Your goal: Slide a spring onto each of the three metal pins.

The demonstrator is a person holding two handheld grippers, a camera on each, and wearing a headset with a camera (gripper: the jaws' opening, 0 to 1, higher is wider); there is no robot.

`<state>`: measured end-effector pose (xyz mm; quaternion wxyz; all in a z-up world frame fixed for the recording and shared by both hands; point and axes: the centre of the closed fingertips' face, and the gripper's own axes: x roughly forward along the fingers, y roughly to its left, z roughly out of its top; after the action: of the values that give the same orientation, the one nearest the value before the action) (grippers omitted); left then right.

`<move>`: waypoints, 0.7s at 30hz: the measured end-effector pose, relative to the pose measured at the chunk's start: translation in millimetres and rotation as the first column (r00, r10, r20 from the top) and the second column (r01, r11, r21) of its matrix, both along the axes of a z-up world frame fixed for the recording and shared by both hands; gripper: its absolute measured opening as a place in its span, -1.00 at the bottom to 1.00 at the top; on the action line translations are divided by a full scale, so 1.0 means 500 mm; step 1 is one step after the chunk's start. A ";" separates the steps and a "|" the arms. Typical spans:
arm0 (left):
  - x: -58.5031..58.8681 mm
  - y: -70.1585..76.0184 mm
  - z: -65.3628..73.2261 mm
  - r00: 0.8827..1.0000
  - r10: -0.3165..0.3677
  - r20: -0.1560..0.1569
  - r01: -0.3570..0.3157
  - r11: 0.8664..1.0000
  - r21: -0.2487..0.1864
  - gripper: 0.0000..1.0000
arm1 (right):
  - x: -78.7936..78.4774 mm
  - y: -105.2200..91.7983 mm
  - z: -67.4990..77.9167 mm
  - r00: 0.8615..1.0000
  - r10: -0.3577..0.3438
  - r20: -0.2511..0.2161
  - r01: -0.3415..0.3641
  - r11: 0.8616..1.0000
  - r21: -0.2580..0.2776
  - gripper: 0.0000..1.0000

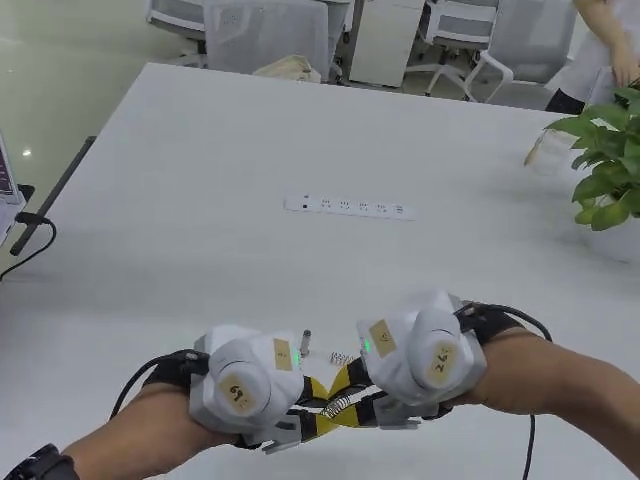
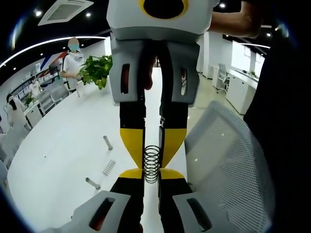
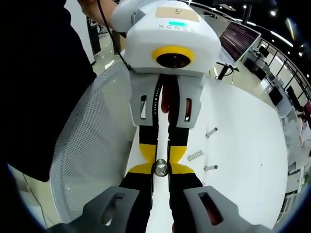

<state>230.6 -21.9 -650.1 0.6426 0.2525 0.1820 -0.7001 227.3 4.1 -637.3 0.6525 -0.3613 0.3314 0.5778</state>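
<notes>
My two grippers meet tip to tip over the near edge of the white table (image 1: 200,200). A steel spring (image 2: 151,164) (image 3: 161,168) (image 1: 338,405) bridges the tips. My left gripper (image 2: 151,175) (image 1: 322,415) is shut on one end and my right gripper (image 3: 161,171) (image 1: 350,395) on the other. I cannot see whether a pin is inside the coil. On the table just beyond, a short metal pin (image 1: 305,342) (image 2: 107,142) (image 3: 211,132) stands upright. Beside it lies a loose spring (image 1: 341,358) (image 2: 109,167) (image 3: 195,156). A second pin (image 2: 92,183) (image 3: 210,168) lies flat.
A white power strip (image 1: 347,208) lies mid-table. A potted plant (image 1: 605,170) stands at the right edge and a black cable (image 1: 30,240) runs off the left edge. A white mesh chair (image 2: 228,160) (image 3: 92,145) sits right below the grippers. A person (image 1: 600,50) stands at the far right.
</notes>
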 end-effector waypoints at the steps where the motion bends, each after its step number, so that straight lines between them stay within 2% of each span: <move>1: -0.002 0.000 -0.003 1.000 0.002 -0.004 -0.002 1.000 0.001 -0.95 | -0.002 0.000 -0.003 1.000 -0.002 -0.003 0.002 1.000 0.000 -0.83; 3: -0.006 0.001 -0.008 1.000 0.007 -0.018 -0.007 1.000 -0.001 -0.95 | -0.006 0.001 -0.009 1.000 -0.002 -0.010 0.002 1.000 -0.001 -0.83; 9: -0.009 0.012 -0.022 0.999 0.024 -0.031 -0.023 1.000 0.004 -0.91 | -0.009 0.005 -0.015 1.000 -0.005 -0.019 0.005 1.000 0.007 -0.83; 11: -0.012 0.019 -0.024 0.998 0.033 -0.053 -0.033 0.999 -0.003 -0.85 | -0.008 0.005 -0.015 1.000 -0.007 -0.019 0.007 1.000 0.009 -0.83; 12: -0.011 0.024 -0.026 0.997 0.045 -0.065 -0.046 0.999 -0.008 -0.84 | -0.007 0.006 -0.015 1.000 -0.009 -0.023 0.009 1.000 0.018 -0.83; 16: -0.003 0.047 -0.039 0.993 0.092 -0.073 -0.092 0.996 0.003 -0.76 | 0.000 0.000 -0.020 1.000 -0.022 -0.021 0.023 1.000 0.018 -0.83; 17: -0.001 0.055 -0.041 0.990 0.111 -0.087 -0.112 0.994 0.001 -0.75 | 0.001 -0.001 -0.020 0.999 -0.025 -0.021 0.026 0.999 0.019 -0.83; 21: 0.010 0.078 -0.049 0.980 0.163 -0.111 -0.164 0.986 -0.002 -0.71 | 0.001 -0.003 -0.024 0.999 -0.033 -0.038 0.035 0.999 0.027 -0.83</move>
<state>235.4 16.9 -674.8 0.6883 0.1942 0.2334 -0.6589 227.5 2.4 -649.5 0.6608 -0.3356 0.3418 0.5779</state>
